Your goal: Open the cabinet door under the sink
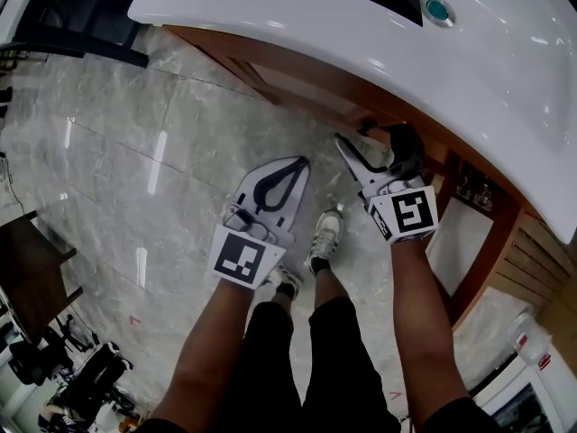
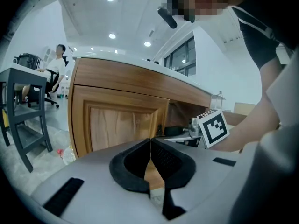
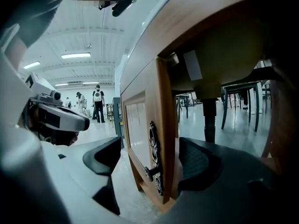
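Below the white sink top [image 1: 469, 52] stands a wooden cabinet [image 1: 297, 84]. Its door [image 3: 140, 125] is ajar and seen edge-on, with a dark knob [image 3: 150, 171] on an ornate plate. My right gripper [image 3: 150, 160] is open, its jaws straddling the door's free edge: the left pad stands clear of the door's face and the right pad sits close behind the door. In the head view the right gripper [image 1: 374, 142] is at the cabinet front. My left gripper [image 1: 290, 168] hangs beside it over the floor, shut [image 2: 150, 146] on nothing, facing a closed panelled door [image 2: 119, 125].
My own feet [image 1: 325, 237] stand on the glossy marble floor just in front of the cabinet. A dark stool [image 2: 23, 111] and a seated person [image 2: 56, 73] are off to the left. People [image 3: 97, 104] walk in the distance. A dark desk [image 1: 27, 278] is at the far left.
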Motion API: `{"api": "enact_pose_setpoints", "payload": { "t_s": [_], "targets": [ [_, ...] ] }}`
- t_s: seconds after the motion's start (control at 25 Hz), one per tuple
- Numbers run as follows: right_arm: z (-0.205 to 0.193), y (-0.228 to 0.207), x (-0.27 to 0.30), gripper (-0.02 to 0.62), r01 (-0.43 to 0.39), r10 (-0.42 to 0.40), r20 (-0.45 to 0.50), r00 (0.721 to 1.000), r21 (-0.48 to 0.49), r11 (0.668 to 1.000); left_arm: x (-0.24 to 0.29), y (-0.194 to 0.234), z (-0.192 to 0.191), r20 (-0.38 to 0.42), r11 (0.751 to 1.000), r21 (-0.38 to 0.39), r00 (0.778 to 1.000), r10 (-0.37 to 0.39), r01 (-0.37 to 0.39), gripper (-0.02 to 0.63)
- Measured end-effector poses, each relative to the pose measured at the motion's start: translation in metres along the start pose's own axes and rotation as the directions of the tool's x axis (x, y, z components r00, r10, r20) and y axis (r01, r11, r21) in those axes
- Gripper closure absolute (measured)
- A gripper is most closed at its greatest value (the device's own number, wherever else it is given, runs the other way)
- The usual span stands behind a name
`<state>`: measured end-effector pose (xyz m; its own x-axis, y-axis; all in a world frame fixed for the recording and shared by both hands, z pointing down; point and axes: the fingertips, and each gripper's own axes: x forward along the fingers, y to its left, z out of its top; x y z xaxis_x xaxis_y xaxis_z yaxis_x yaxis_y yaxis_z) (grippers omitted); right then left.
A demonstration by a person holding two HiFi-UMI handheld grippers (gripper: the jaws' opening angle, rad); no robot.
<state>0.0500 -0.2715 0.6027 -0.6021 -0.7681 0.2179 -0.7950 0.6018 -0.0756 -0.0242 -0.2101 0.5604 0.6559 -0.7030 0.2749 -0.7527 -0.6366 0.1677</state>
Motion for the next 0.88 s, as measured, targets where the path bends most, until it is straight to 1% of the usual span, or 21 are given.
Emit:
{"api": "enact_pose_setpoints", "payload": {
  "t_s": [0.16, 0.68, 0.88],
  "targets": [
    [-0.001, 0.003, 0.009, 0.225, -0.01, 0.01, -0.022, 1.0, -0.009, 1.0, -0.001, 0.007, 0.004, 0.01, 1.0, -0.002, 1.0, 0.001, -0.001, 0.583],
    [-0.002, 0.006, 0.012, 0.227, 0.037, -0.038, -0.058, 0.998, -0.022, 0.999, -0.02, 0.016, -0.008, -0.006, 1.0, -0.024, 1.0, -0.021, 0.021, 0.583],
    [-0.003, 0.018, 0.006, 0.227, 0.031, -0.033, -0.075, 0.997, -0.034, 0.999, -0.031, 0.02, -0.011, -0.014, 0.999, -0.029, 1.0, -0.022, 0.021, 0.583]
  ]
}}
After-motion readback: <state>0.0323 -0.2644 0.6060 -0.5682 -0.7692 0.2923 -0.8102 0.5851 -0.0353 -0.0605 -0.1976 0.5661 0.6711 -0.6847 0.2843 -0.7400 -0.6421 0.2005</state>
